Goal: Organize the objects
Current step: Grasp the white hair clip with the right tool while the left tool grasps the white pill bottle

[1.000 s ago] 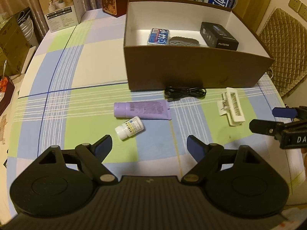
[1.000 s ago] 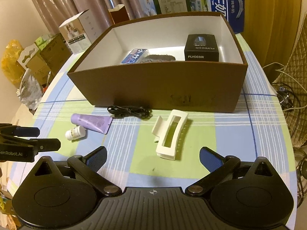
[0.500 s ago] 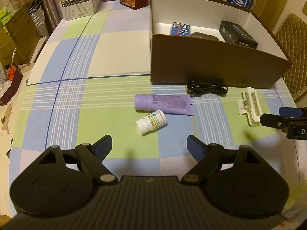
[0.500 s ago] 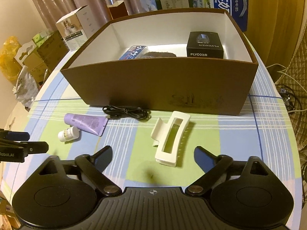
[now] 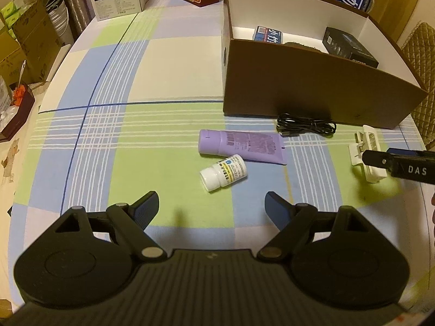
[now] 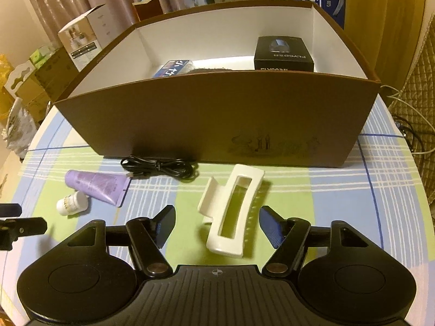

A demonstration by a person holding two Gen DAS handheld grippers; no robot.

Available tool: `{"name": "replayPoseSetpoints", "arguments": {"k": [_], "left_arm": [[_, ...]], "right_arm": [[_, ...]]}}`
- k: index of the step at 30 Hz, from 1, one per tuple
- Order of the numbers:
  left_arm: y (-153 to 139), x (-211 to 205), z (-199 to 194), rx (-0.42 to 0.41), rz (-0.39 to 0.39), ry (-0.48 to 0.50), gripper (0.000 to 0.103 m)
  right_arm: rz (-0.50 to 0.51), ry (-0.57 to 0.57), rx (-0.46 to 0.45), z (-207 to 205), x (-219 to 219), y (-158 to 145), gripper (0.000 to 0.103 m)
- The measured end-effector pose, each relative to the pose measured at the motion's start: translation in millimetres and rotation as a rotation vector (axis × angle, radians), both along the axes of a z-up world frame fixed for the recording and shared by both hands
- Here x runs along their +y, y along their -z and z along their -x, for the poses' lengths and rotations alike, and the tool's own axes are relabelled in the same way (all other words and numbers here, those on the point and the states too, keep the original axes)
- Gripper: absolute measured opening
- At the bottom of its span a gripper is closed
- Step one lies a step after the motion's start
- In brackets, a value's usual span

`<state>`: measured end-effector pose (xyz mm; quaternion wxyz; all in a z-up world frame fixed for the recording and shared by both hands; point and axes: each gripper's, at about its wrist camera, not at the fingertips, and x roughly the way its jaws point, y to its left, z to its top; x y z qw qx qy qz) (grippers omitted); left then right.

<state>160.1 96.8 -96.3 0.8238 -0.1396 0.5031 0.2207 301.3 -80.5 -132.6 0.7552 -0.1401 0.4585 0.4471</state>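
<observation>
Checked cloth in blue, green and cream covers the bench (image 5: 163,62), with cartons stacked beyond its far edge. From my seat, the right hand-held gripper (image 6: 214,224) is spread wide and gripping nothing, and the white hair claw (image 6: 231,209) lies partly between its fingers, though not touching either that I can see. The claw's long axis runs roughly away from the gripper, tilted a little toward the right, so the fingers straddle its narrow width; I judge that a squeeze here would catch it across the sides. My left hand-held gripper (image 5: 212,206) is also wide open and empty, hovering above the near edge, with the small white pill bottle (image 5: 223,172) just ahead of it and the purple tube (image 5: 242,146) touching or nearly touching the bottle beyond. The tube lies crosswise to that gripper. A coiled black cable (image 6: 160,167) sits against the front wall of the brown box (image 6: 217,119), which stands toward the far right corner and already holds a black carton (image 6: 284,53) and a blue packet (image 6: 172,68). The right side is clearly nearer the claw.
</observation>
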Motion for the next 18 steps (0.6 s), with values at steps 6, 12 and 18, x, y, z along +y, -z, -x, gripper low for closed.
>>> {"name": "replayPoseSetpoints", "arguments": {"k": [6, 12, 18], "left_arm": [[9, 6, -4, 0.014, 0.010, -0.024, 0.083], [22, 15, -10, 0.025, 0.069, -0.065, 0.083], [32, 19, -21, 0.004, 0.083, -0.103, 0.082]], "right_arm": [[-0.001, 0.004, -0.005, -5, 11, 7, 0.063], [0.000, -0.011, 0.002, -7, 13, 12, 0.042], [0.017, 0.004, 0.012, -12, 2, 15, 0.040]]}}
